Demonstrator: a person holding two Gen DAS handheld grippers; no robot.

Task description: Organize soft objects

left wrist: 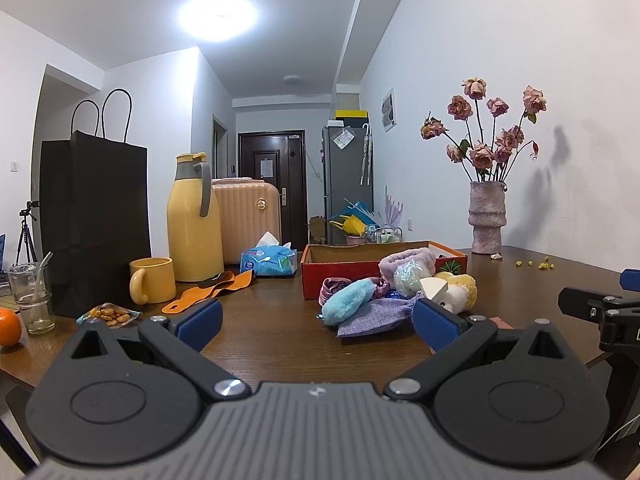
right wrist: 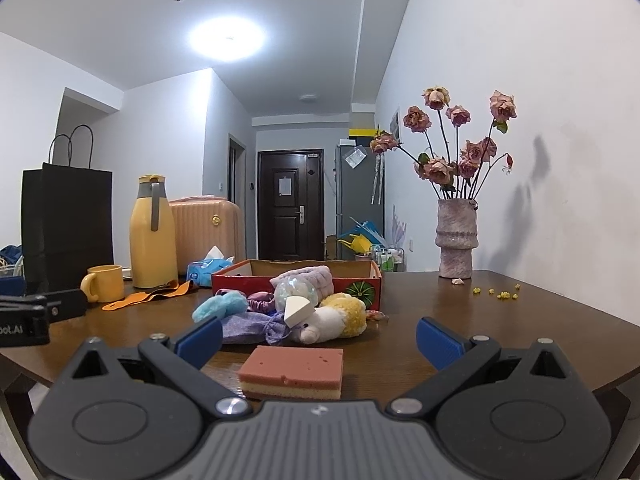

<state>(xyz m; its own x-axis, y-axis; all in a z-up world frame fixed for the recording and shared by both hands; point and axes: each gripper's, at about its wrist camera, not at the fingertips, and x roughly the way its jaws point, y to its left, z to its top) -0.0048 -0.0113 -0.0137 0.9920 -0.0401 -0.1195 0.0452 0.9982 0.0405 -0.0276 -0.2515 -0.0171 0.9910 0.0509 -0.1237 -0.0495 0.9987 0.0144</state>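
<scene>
Your left gripper (left wrist: 316, 326) is spread wide with nothing between its blue pads, hovering low over the dark wooden table (left wrist: 272, 332). Your right gripper (right wrist: 318, 340) is also spread wide and holds nothing; its black frame shows at 3 o'clock in the left wrist view.

From the right wrist view, a pink and yellow sponge (right wrist: 294, 372) lies flat on the table between the open fingers, nearest to you, touching neither pad.

Just beyond it, toward 12 o'clock, sits the heap of soft objects. A white and yellow plush toy (right wrist: 336, 318) lies on its side, with a white wedge-shaped makeup sponge (right wrist: 297, 310) resting on it. A lavender drawstring pouch (right wrist: 250, 328) lies at the front of the heap, at 11 o'clock. A fluffy blue puff (right wrist: 220, 306) sits behind it, and a purple satin scrunchie (right wrist: 260, 304) shows next to the puff. A lilac plush headband (right wrist: 306, 276) tops the heap, with a shimmery translucent ball (right wrist: 295, 291) just in front of it.

Directly behind the heap stands an open red cardboard box (right wrist: 240, 280), touching the heap's back edge.

Farther left, at 10 o'clock, you have a yellow mug (right wrist: 105, 283), a yellow thermos jug (right wrist: 152, 232), an orange strap (right wrist: 148, 294) and a black paper bag (right wrist: 66, 220). At 1 o'clock a vase of dried roses (right wrist: 457, 236) stands near the wall.
</scene>
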